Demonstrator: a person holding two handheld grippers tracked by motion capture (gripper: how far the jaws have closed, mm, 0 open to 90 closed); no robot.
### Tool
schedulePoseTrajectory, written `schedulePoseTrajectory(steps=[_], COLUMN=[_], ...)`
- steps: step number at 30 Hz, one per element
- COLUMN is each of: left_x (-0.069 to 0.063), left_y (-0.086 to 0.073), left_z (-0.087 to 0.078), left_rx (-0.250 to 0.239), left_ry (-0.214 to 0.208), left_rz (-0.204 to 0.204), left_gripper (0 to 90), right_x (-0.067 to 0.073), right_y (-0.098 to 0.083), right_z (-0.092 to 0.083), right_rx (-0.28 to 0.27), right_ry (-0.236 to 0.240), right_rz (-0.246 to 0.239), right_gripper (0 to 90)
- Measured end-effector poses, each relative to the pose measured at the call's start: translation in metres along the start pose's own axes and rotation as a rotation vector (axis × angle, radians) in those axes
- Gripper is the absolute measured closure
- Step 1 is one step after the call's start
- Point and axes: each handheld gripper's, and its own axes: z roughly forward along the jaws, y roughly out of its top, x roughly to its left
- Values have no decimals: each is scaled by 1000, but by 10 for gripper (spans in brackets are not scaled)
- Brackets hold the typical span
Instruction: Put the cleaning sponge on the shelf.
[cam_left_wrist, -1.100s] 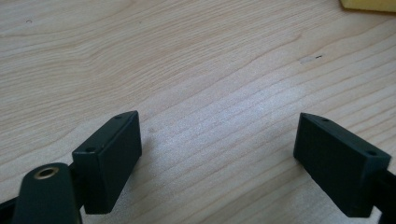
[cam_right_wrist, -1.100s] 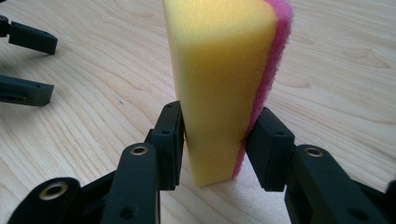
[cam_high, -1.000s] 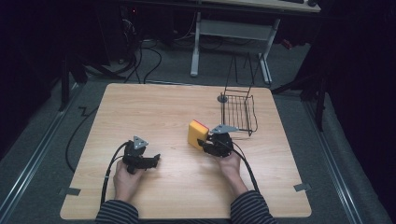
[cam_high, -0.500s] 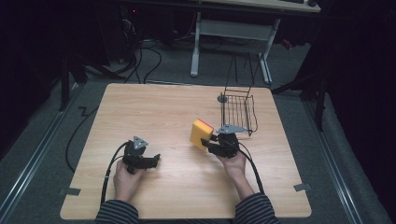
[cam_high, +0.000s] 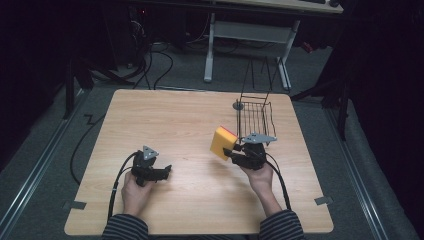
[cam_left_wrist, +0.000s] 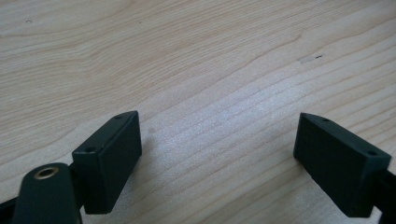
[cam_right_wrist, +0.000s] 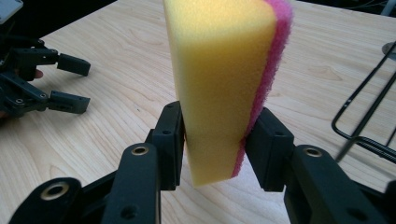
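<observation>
- Wooden table (cam_high: 180, 115); wire basket (cam_high: 255, 117) stands near its far right edge, nothing visible inside
- Yellow-and-pink sponge (cam_high: 222, 142) lifted above the table, just left of the basket; outside it
- Right gripper (cam_high: 235, 150) pinches the sponge; jaws dent its sides
- Left gripper (cam_high: 167, 170) rests low, jaws spread over bare wood

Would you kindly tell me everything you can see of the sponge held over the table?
The sponge is a thick rectangular block of yellow foam with a thin pink scouring layer along one broad face. It looks soft and dry, and it dents slightly where it is pinched. It stands on edge, clamped near its lower end by the right tool, one jaw on the yellow face and one on the pink. In the high view it hangs clear of the wooden table, just left of the wire basket, which it does not touch.
</observation>
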Motion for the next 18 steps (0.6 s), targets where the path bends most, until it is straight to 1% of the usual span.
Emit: schedulePoseTrajectory(steps=[4,6,7,9,12,14,17,18], left_x=[0,0,0,0,0,0,0,0], left_y=[0,0,0,0,0,0,0,0], left_z=[0,0,0,0,0,0,0,0], left_rx=[0,0,0,0,0,0,1,1], left_ry=[1,1,1,0,0,1,1,1], left_rz=[2,2,2,0,0,2,4,4], left_gripper=[158,158,157,158,158,157,157,157], right_x=[-3,-5,-8,-9,-17,-18,-21,-22], right_y=[0,-1,-3,-4,-8,-8,-9,-9], right_z=[-10,-14,-20,-21,-30,-32,-39,-42], right_rx=[-11,-28,-34,-32,-33,-32,-44,-50], right_ry=[-15,-21,-26,-28,-42,-46,-59,-64], right_rz=[-2,7,23,27,42,42,50,45], right_gripper=[599,599,600,601,602,602,601,602])
